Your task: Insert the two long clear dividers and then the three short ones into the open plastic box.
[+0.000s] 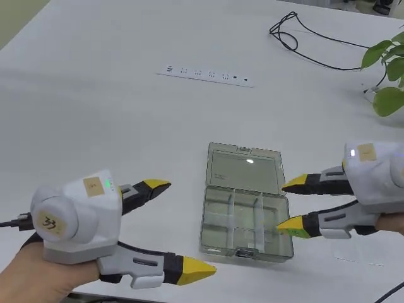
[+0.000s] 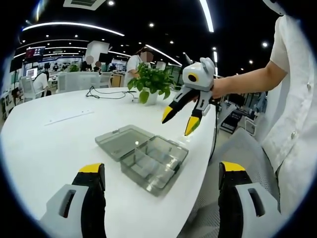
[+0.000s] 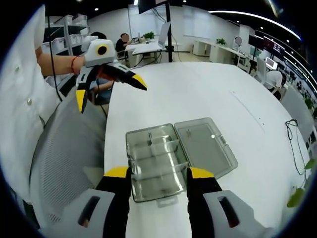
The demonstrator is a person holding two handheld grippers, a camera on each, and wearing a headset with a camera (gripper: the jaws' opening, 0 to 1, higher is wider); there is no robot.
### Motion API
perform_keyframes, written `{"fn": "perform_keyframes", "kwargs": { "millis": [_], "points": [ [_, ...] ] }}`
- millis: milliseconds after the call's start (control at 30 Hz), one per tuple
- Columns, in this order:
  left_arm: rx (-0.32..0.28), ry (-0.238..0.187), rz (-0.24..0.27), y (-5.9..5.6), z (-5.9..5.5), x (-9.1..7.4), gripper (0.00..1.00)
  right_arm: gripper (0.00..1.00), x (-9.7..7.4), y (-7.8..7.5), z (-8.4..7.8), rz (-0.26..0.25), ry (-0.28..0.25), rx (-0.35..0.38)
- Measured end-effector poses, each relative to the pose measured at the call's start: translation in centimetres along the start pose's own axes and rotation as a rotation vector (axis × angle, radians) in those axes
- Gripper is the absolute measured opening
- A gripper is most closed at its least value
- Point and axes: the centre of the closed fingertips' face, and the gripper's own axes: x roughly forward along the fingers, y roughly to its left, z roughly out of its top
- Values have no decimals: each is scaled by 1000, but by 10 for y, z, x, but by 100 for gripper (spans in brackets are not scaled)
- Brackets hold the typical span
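Note:
The open smoky-clear plastic box lies near the table's front edge, its lid flat on the far side. Clear dividers stand inside and split the tray into several compartments. My left gripper hovers to the left of the box, open and with nothing in it. My right gripper is open at the box's right edge, its yellow tips just over the rim. The box lies ahead of my open left gripper, with the right gripper beyond. The box lies under my open right gripper.
A white power strip lies farther back on the white table. A black cable and a potted plant sit at the far right. The table's edge runs just in front of the box. A mesh chair stands beside the table.

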Motion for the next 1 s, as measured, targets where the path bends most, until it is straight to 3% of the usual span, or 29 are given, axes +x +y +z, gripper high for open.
{"fn": "perform_keyframes", "kwargs": {
  "millis": [333, 567, 1000],
  "points": [
    [-6, -1, -1, -2, -1, -1, 97, 50, -19, -8, -51, -17, 113, -1],
    [-12, 1, 3, 0, -2, -1, 97, 50, -23, -10, -88, -18, 215, -12],
    [-23, 12, 4, 2, -6, -2, 97, 48, -25, -15, -131, 3, 344, -60]
  ]
}}
